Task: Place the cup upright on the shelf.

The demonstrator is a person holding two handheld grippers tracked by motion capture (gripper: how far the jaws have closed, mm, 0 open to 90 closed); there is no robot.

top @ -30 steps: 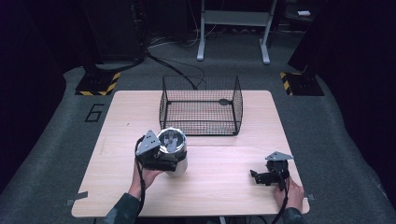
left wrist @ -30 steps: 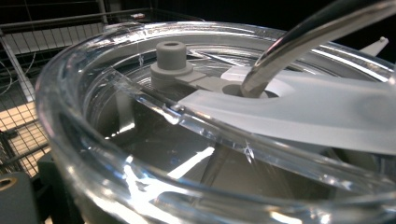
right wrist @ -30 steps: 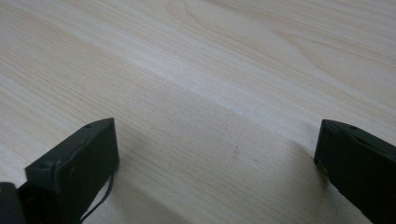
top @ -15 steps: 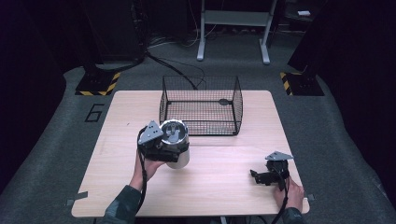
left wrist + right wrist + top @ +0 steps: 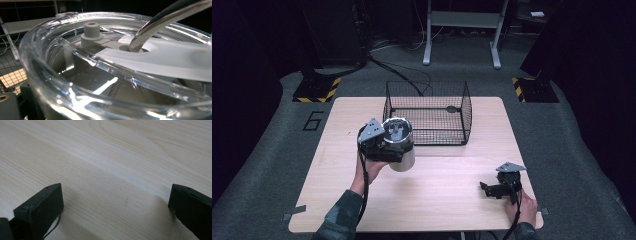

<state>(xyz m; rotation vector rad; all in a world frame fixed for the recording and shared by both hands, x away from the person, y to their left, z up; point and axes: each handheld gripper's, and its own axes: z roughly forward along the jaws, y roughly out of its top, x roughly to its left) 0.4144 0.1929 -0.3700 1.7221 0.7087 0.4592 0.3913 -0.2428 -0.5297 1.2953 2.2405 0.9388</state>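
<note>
Fingers (image 5: 40, 207) spread, right gripper (image 5: 490, 189) low.

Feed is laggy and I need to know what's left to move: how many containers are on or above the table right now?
2. A clear lidded jar held in the left gripper just in front of the cage, and the black wire cage standing at the table's far middle. The right gripper has open jaws.

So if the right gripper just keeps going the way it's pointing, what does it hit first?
Probably the table. The right gripper angles down at bare wood, jaws open with nothing between them; how far off the surface lies is unclear.
</note>
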